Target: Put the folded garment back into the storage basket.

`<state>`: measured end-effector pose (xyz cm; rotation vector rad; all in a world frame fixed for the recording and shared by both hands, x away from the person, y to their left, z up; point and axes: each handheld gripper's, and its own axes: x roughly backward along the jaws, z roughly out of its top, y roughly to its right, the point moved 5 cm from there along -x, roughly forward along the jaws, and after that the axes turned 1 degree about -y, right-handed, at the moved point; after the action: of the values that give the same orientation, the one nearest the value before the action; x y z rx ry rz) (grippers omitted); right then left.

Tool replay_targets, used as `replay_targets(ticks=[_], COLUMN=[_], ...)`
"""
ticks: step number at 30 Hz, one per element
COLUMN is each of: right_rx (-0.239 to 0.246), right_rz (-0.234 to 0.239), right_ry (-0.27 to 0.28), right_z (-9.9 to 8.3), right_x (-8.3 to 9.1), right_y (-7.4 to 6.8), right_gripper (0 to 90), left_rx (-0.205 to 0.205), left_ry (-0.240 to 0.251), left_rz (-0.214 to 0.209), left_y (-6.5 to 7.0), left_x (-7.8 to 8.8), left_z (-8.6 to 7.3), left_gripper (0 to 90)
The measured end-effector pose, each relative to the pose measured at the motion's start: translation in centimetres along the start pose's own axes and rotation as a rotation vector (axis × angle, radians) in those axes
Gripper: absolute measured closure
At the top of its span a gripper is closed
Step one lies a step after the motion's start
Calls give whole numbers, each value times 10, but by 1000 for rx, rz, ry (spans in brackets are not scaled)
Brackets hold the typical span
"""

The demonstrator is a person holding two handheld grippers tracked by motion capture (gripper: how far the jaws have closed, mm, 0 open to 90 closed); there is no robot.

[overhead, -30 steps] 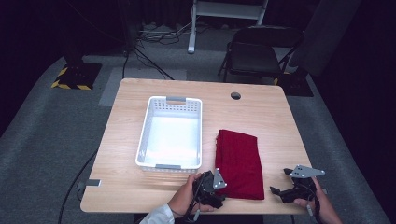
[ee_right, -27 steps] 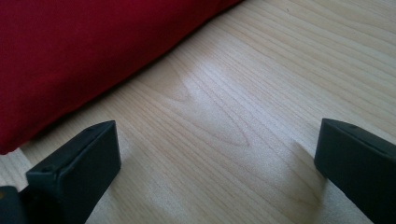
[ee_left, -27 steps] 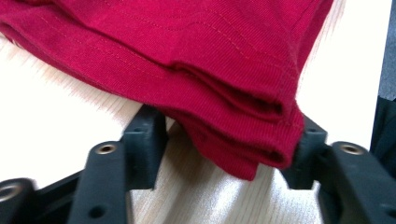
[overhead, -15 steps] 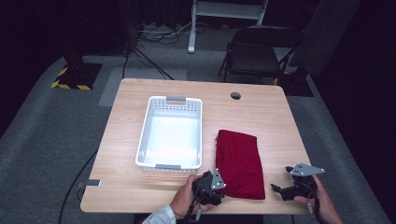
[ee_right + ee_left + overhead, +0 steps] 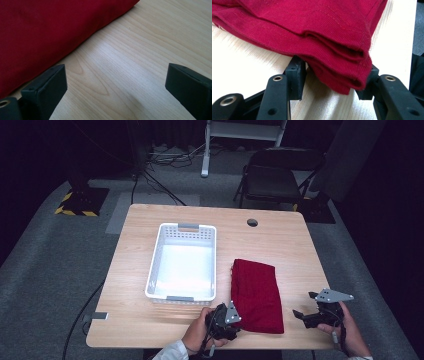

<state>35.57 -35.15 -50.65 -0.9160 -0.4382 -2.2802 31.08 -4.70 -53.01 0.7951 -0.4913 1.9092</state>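
Observation:
A folded dark red cloth [image 5: 255, 295] lies on the wooden table [image 5: 280, 245], right of the basket. My left gripper [image 5: 238, 320] is at the cloth's near left corner. In the left gripper view the stacked folds [image 5: 312, 30] sit between the jaws of the left gripper [image 5: 332, 80], which have just been closing and now pinch that corner. My right gripper [image 5: 303, 305] hovers low over bare wood right of the cloth. It is open [image 5: 117, 82] with nothing between its jaws, though they have been narrowing slightly. The cloth's edge [image 5: 37, 32] lies beside its left jaw.
A white slotted basket [image 5: 155, 265] stands empty on the table's left half. A round cable hole [image 5: 252, 222] is near the far edge. Behind the table are a black folding chair [image 5: 272, 180] and cables on grey carpet.
The left gripper stays at the cloth's near corner. The right gripper has shifted only slightly beside the cloth. The cloth and basket have not moved.

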Motion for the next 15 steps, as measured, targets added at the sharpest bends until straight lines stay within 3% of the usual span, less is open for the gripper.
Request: replay_targets(ticks=[15], right_rx=[34], right_rz=[4], right_ry=[-4], right_z=[17], right_x=[-3], right_y=[-7], right_gripper=[46], left_rx=[3], left_ry=[6], left_rz=[-2], left_y=[0], left_x=[0], left_z=[0], left_gripper=[502])
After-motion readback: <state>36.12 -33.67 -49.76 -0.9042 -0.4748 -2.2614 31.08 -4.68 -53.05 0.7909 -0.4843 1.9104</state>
